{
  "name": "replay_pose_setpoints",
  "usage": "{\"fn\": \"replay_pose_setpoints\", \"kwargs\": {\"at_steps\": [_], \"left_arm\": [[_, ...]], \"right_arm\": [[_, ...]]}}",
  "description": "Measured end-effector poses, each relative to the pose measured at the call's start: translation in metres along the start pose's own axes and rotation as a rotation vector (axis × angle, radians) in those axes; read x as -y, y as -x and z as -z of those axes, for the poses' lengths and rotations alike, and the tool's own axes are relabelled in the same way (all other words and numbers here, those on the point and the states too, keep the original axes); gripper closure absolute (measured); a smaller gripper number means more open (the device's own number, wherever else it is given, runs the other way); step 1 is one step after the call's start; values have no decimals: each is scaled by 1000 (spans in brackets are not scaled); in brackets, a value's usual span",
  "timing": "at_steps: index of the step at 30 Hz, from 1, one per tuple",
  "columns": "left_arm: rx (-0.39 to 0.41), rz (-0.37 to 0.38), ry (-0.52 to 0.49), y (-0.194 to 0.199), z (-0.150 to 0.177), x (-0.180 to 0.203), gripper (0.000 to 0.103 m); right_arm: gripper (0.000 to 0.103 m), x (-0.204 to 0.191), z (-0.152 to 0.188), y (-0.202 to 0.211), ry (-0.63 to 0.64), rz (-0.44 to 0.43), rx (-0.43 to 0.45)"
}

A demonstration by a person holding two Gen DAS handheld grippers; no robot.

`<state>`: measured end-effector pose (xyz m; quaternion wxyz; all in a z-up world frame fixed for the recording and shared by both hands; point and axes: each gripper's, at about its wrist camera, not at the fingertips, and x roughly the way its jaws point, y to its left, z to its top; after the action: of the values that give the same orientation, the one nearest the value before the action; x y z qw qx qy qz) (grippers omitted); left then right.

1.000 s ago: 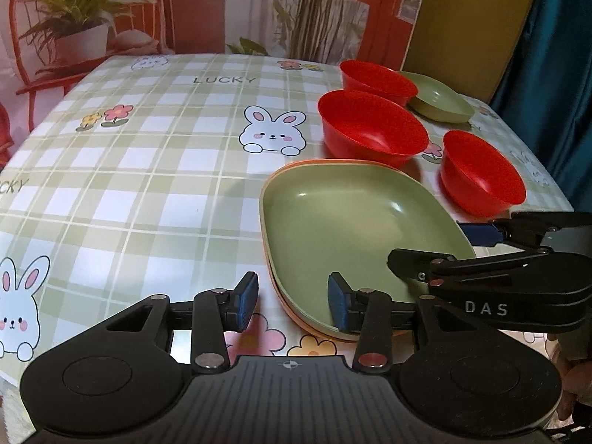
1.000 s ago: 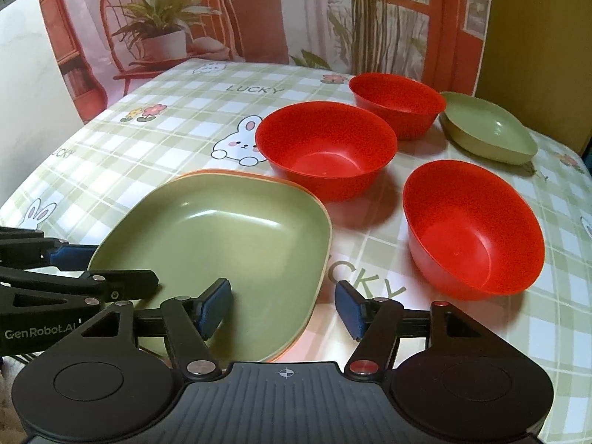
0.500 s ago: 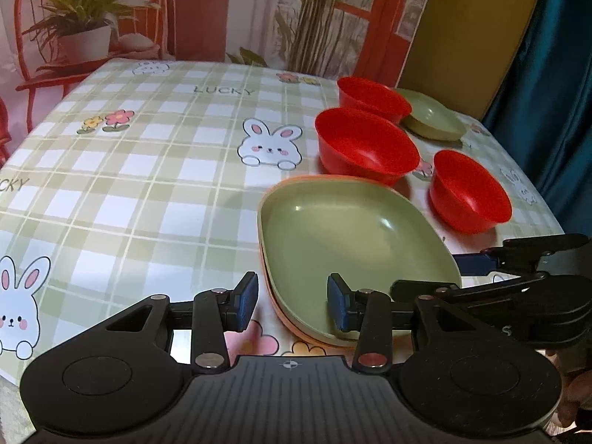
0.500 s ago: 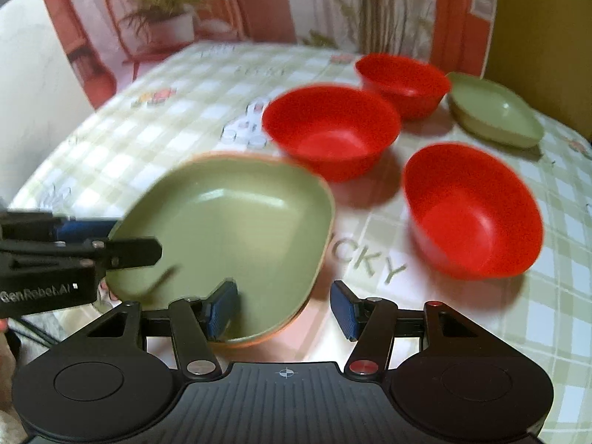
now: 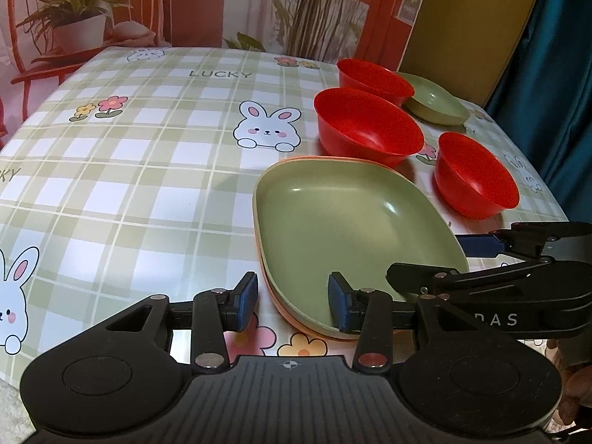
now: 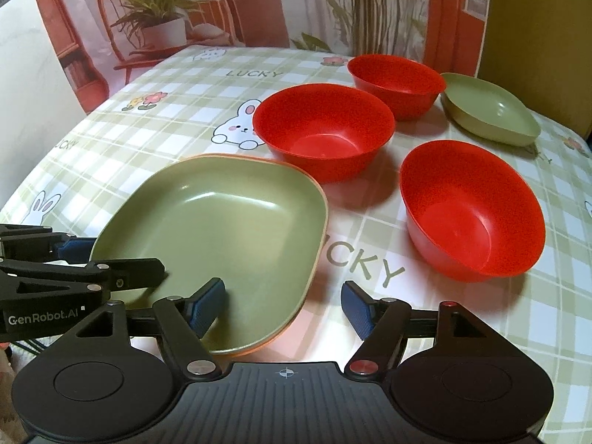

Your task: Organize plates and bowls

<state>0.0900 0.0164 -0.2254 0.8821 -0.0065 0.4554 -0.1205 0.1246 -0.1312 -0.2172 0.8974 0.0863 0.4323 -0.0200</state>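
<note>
A large green plate lies nested on an orange plate at the near side of the table. My left gripper straddles its near left rim, one finger inside and one outside, pads clear of it. At the near right rim my right gripper does the same, and its jaws are opening. Three red bowls stand upright behind and right of the plate. A smaller green plate sits at the far right.
The checked tablecloth with rabbits and flowers covers the table, whose left half is bare. A printed backdrop hangs behind, and a teal curtain stands past the table's right edge. A hand shows at the lower right.
The right gripper's jaws have spread wider, its outer finger now farther from the plate's rim. Both views wobbled briefly and came back. Plates and bowls lie where they were.
</note>
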Motion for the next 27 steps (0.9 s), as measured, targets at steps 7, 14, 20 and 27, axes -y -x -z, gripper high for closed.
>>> {"fn": "replay_pose_setpoints", "kwargs": {"at_steps": [7,14,20,27], "left_arm": [[9,-6,-3,5,-8,-2,58],[143,19,13,39,-45,-4,59],[252,88,-4,61,-89,19,58],[295,112,-18,40,-128,65,58]], "right_arm": [[53,9,-5,7,-53,-25,16],[63,50,-25,49,-125,-32,170],[67,103,-47,83,-140,25,268],[67,166,-64,94,-127,143,325]]}}
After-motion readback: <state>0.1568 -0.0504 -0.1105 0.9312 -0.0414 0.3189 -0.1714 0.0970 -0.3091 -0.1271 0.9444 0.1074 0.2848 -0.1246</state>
